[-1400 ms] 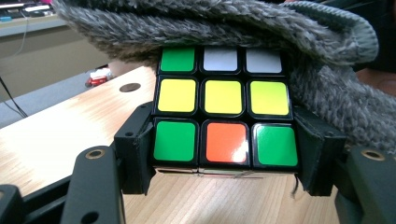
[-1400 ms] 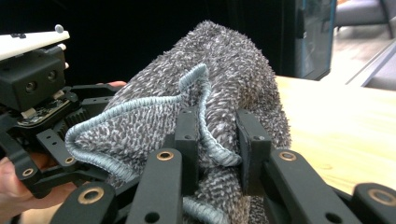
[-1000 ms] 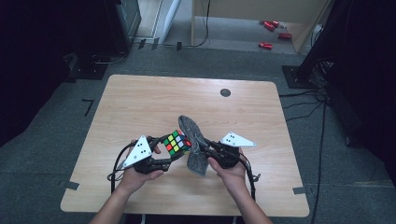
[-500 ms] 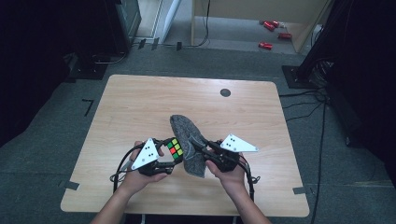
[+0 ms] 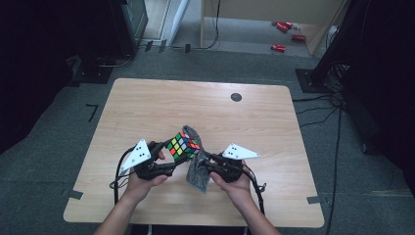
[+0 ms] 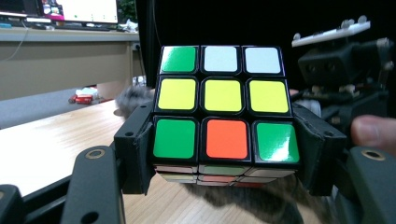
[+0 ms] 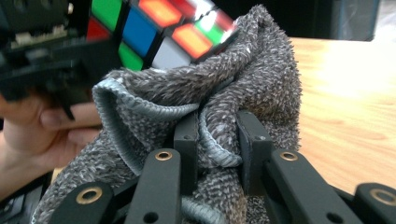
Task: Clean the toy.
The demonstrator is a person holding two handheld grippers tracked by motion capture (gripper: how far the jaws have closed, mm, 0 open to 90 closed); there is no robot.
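Near the front edge of the counter [image 5: 147,98], the left gripper [image 5: 164,161] held the puzzle cube [image 5: 183,145], its fingers clamped on the cube's two sides. Just beside it, the right gripper [image 5: 208,166] had its fingers pinched on a fold of the grey cloth [image 5: 198,174]. The cloth was touching the cube, both above the counter. Farther off, a dark round spot [image 5: 236,97] lay near the far edge.
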